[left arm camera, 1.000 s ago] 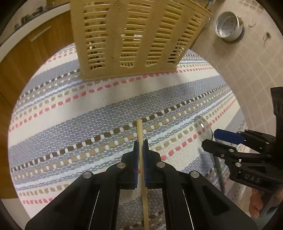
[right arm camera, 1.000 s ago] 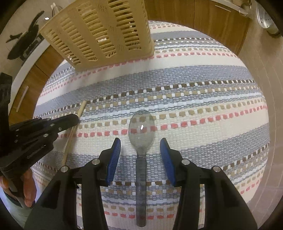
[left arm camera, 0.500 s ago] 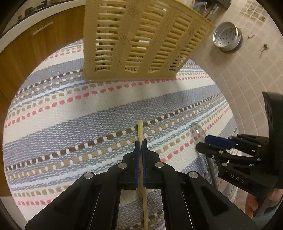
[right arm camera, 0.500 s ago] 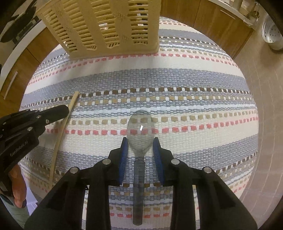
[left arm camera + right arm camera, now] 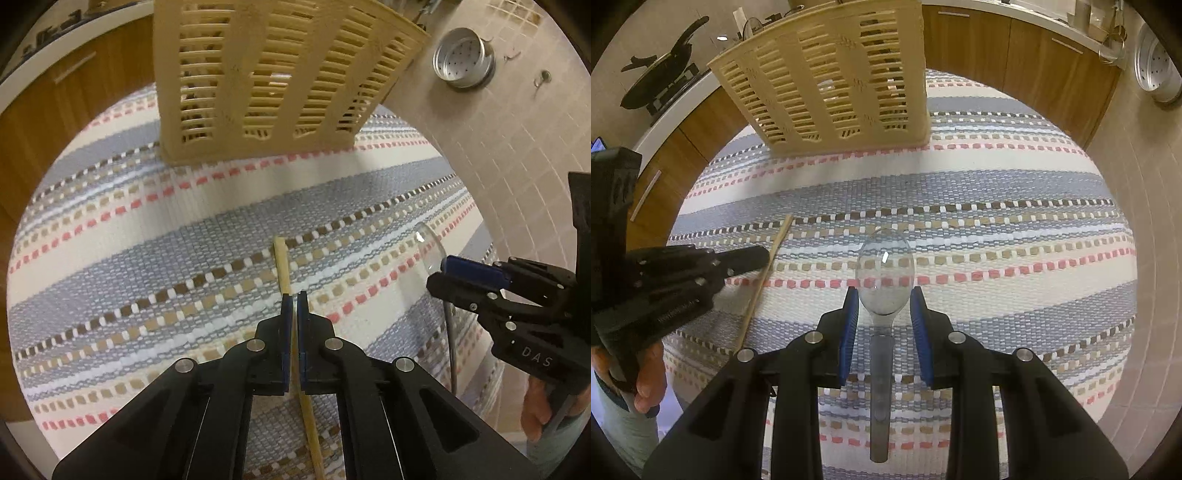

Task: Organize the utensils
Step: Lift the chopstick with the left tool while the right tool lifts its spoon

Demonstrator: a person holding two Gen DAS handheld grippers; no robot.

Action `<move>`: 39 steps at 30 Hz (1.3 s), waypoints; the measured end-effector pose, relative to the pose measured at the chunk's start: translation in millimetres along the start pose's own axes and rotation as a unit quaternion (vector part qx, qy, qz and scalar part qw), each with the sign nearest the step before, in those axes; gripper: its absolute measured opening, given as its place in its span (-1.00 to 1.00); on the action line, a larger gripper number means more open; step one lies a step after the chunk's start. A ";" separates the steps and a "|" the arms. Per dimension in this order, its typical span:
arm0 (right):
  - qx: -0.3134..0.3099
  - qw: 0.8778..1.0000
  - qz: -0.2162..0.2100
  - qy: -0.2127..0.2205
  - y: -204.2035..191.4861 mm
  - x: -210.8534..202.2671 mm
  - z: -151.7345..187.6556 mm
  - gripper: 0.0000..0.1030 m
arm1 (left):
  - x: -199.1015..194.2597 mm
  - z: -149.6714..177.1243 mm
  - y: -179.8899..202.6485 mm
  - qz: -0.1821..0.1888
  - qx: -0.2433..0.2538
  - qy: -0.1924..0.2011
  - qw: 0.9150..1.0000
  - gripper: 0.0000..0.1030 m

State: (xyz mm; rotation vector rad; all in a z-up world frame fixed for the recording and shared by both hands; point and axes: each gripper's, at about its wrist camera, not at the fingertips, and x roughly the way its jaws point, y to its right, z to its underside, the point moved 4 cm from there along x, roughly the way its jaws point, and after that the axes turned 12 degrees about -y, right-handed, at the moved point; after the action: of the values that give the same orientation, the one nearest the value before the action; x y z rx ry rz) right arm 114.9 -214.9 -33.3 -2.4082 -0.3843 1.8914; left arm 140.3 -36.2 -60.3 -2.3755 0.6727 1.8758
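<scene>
My left gripper [image 5: 293,295] is shut on a wooden chopstick [image 5: 281,260] and holds it above the striped mat; it also shows in the right wrist view [image 5: 777,240]. My right gripper [image 5: 884,295] is shut on the bowl of a clear plastic spoon [image 5: 884,273], whose grey handle runs back between the fingers. The spoon's bowl shows at the right of the left wrist view [image 5: 430,245], with the right gripper [image 5: 448,275] beside it. A beige slotted plastic basket [image 5: 273,74] stands at the mat's far edge, also in the right wrist view [image 5: 831,85].
A striped woven mat [image 5: 997,221] covers the round surface. Wooden cabinets [image 5: 1015,48] stand behind it. A metal strainer [image 5: 463,59] lies on the tiled floor at the right. A pan [image 5: 657,81] sits on a stove at far left.
The right gripper closed from wide open onto the spoon's bowl. The left gripper closed fully on the chopstick. Both rose, and the basket now looks nearer.
</scene>
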 end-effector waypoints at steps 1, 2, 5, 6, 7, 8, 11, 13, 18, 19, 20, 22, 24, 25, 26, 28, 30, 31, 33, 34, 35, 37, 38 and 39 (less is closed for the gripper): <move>0.000 1.000 0.000 -0.003 0.6 0.9 1.2 -0.50 | 0.7 -0.3 1.7 -0.007 0.002 -0.001 1.000 -0.97; -0.001 1.000 0.001 -0.004 -0.8 1.9 1.8 -0.50 | 0.1 -0.5 4.1 -0.020 0.006 -0.002 1.000 -0.97; 0.001 1.000 0.004 -0.008 0.9 4.8 0.2 -0.50 | 2.5 -0.6 16.0 -0.065 0.025 -0.005 0.998 -0.97; 0.003 1.000 0.003 -0.009 2.5 5.3 -0.3 -0.50 | 2.6 -1.1 19.1 -0.081 0.031 -0.008 0.996 -0.97; 0.005 1.000 0.002 -0.009 3.3 5.8 -0.3 -0.50 | 2.5 -2.0 19.9 -0.084 0.029 -0.011 0.996 -0.91; 0.005 1.000 -0.001 -0.009 4.1 5.4 -0.3 -0.50 | 2.9 -2.2 20.6 -0.080 0.028 -0.013 0.996 -0.88; 0.004 1.000 -0.002 -0.007 5.4 4.4 0.9 -0.50 | 5.2 -4.8 25.3 -0.081 0.031 -0.020 0.996 -0.80; 0.003 1.000 -0.003 -0.006 5.7 4.9 0.7 -0.50 | 7.1 -4.9 29.2 -0.092 0.036 -0.017 0.995 -0.85; 0.002 1.000 -0.009 0.001 7.0 2.9 2.2 -0.50 | 21.8 -10.8 46.1 -0.096 0.042 -0.015 0.994 -1.00; 0.000 1.000 -0.011 0.003 7.2 0.8 3.3 -0.50 | 19.4 -11.1 46.2 -0.100 0.042 0.000 0.994 -1.00; -0.001 1.000 -0.016 0.008 7.3 -2.3 4.5 -0.50 | 15.8 -10.8 46.3 -0.101 0.044 0.013 0.994 -1.00; -0.003 0.999 -0.024 0.023 7.4 -11.4 6.5 -0.50 | 0.1 -10.4 48.2 -0.081 0.040 0.045 0.995 -1.00; -0.006 0.998 -0.036 0.043 6.7 -22.7 8.2 -0.50 | -21.0 -9.6 47.5 -0.071 0.039 0.083 0.993 -1.00; -0.009 0.998 -0.041 0.057 5.5 -30.4 9.4 -0.50 | -32.7 -10.2 47.9 -0.067 0.038 0.105 0.991 -1.00; -0.013 0.996 -0.044 0.073 3.9 -38.8 10.9 -0.50 | -44.4 -11.1 47.7 -0.063 0.034 0.127 0.989 -1.00; -0.021 0.993 -0.049 0.103 -0.3 -53.6 13.8 -0.50 | -66.6 -9.5 43.1 -0.044 0.028 0.165 0.985 -1.00; -0.026 0.990 -0.054 0.131 -4.0 -67.6 16.7 -0.50 | -81.4 -12.5 43.1 -0.035 0.019 0.194 0.980 -1.00; -0.027 0.988 -0.055 0.140 -5.5 -71.6 16.8 -0.50 | -86.2 -14.0 40.3 -0.029 0.014 0.199 0.979 -1.00; -0.033 0.986 -0.068 0.151 -7.3 -78.0 17.9 -0.97 | -85.8 -17.5 35.6 -0.007 0.012 0.191 0.982 -1.00; -0.032 0.985 -0.073 0.153 -6.0 -78.8 17.9 -0.97 | -81.8 -18.9 33.1 -0.002 0.012 0.179 0.984 -1.00; -0.030 0.985 -0.071 0.153 -4.7 -78.7 17.6 -0.97 | -73.8 -20.8 31.4 0.005 0.012 0.159 0.987 -1.00; -0.028 0.986 -0.075 0.144 -1.9 -74.6 16.7 -0.97 | -53.3 -21.4 29.4 0.024 0.012 0.106 0.994 -1.00; -0.027 0.987 -0.081 0.136 0.0 -70.0 15.6 -0.96 | -46.5 -18.8 27.5 0.024 0.007 0.088 0.996 -0.99; -0.021 0.988 -0.081 0.131 3.0 -66.9 14.9 -0.96 | -33.3 -18.4 26.0 0.019 0.001 0.068 0.998 -0.99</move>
State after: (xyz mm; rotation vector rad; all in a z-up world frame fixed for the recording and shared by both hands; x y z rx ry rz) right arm 86.3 -234.7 25.9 -2.5210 -0.5855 1.4935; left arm 142.1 -54.9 -18.2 -2.5243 0.7339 1.7383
